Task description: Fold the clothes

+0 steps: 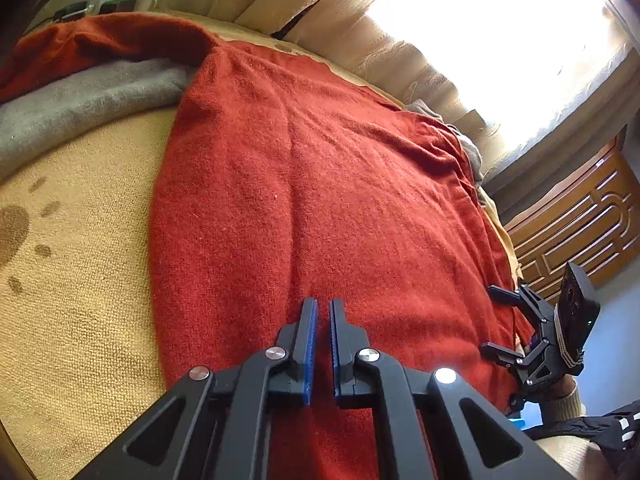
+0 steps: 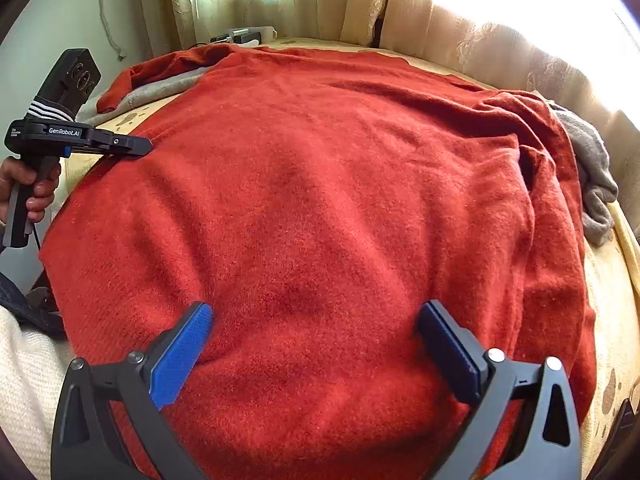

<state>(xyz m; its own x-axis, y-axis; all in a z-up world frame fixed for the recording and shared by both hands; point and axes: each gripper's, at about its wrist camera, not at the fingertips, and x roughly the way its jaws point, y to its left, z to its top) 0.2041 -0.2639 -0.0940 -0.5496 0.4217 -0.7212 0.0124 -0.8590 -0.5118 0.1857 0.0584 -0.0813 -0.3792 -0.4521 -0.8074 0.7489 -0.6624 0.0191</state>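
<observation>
Looking down both wrist cameras at the red sweater (image 2: 320, 200), spread flat over a yellow bedspread (image 1: 72, 280) with brown paw-like marks. A grey garment (image 1: 80, 92) lies under its far sleeve on my left, and more grey cloth (image 2: 592, 168) bunches at the sweater's right edge.

My left tongs (image 1: 323, 308) are nearly clenched, blue pads (image 1: 310, 332) a narrow slit apart with nothing between them, poised over the sweater's near part. From the right camera I see the same tongs (image 2: 140, 146) side-on, tip at the sweater's left edge; whether it touches the cloth I cannot tell.

My right tongs (image 2: 316, 312) are released, fingers spread wide over the near hem, the blue pad (image 2: 180, 360) close on the knit. From the left camera they (image 1: 494, 320) sit at the sweater's right edge.

Curtains (image 2: 460, 32) hang bright behind the bed.
</observation>
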